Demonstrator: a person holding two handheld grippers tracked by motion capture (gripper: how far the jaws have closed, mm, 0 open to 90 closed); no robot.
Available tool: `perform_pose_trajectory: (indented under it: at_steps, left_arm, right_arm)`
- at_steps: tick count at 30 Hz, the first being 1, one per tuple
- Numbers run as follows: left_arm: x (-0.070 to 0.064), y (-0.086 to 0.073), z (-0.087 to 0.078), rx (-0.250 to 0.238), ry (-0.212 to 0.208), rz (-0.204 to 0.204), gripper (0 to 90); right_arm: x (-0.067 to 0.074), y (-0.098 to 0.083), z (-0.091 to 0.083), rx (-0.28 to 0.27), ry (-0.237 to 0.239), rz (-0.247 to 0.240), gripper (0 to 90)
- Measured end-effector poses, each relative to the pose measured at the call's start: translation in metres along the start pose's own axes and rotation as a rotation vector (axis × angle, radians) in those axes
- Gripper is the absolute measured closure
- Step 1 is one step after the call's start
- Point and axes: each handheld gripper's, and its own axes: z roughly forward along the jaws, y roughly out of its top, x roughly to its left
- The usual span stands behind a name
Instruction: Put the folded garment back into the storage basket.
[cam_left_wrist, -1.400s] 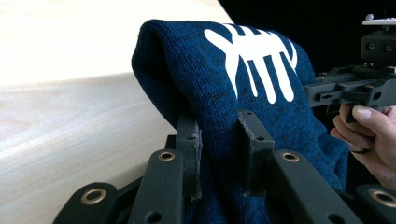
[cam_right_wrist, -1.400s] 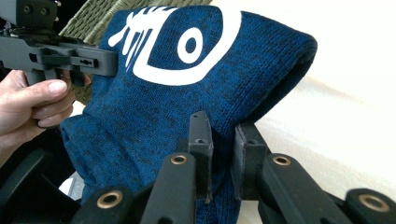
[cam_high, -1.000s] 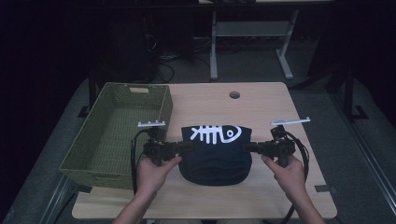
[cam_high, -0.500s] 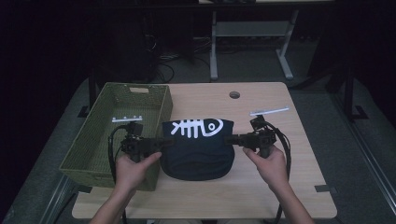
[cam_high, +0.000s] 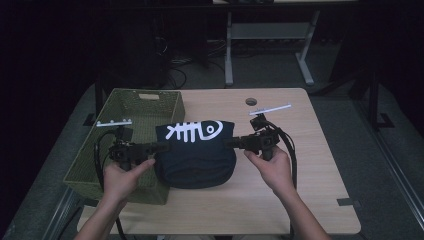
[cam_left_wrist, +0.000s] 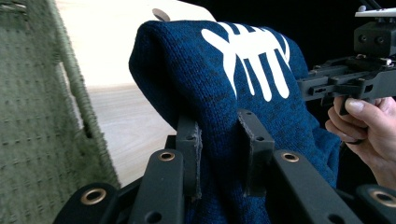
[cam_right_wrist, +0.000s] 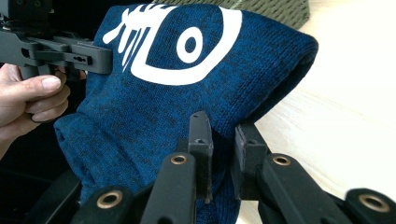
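The light wooden table (cam_high: 295, 150) is the landmark here. Left of the table and beyond its far edge the room is dark, with black cables on a grey floor. On the table's left part stands an olive woven basket (cam_high: 90, 160), its near corner close to the table's front edge. Just inside the basket's right wall, above the table's left half, the left hand (cam_high: 121, 177) holds the left gripper (cam_high: 161, 146), whose jaws are clamped on the left edge of a folded dark blue knitted garment (cam_high: 197, 157) with a white fish-skeleton print. In the left gripper view the knit is bunched between the two black pads and the garment hangs over the pale tabletop, beside the basket's woven wall.

The garment spans the table's middle, stretched between both grippers, its lower fold sagging toward the table's front half; whether it touches the wood cannot be told. Beyond it, near the table's far edge, is a round cable hole (cam_high: 251, 101).

On the table's right half, the right hand (cam_high: 270, 165) holds the right gripper (cam_high: 231, 143), its jaws pinched on the garment's right edge. Behind the table's far right stands a grey metal frame (cam_high: 305, 65) on the floor.
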Motion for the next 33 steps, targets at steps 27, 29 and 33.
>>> perform_pose_trajectory:
  at_steps: [27,29,33]
  left_arm:
    - [0.033,0.022,-0.076,-0.039,0.055,-0.033,73.5]
    - [0.034,0.023,-0.078,-0.041,0.06,-0.034,73.5]
    - [0.041,0.025,-0.085,-0.046,0.074,-0.041,73.5]
  right_arm:
    - [0.051,0.058,0.054,0.061,0.053,-0.048,79.6]
    - [0.053,0.061,0.059,0.06,0.059,-0.048,79.6]
    - [0.056,0.064,0.065,0.06,0.067,-0.051,79.6]
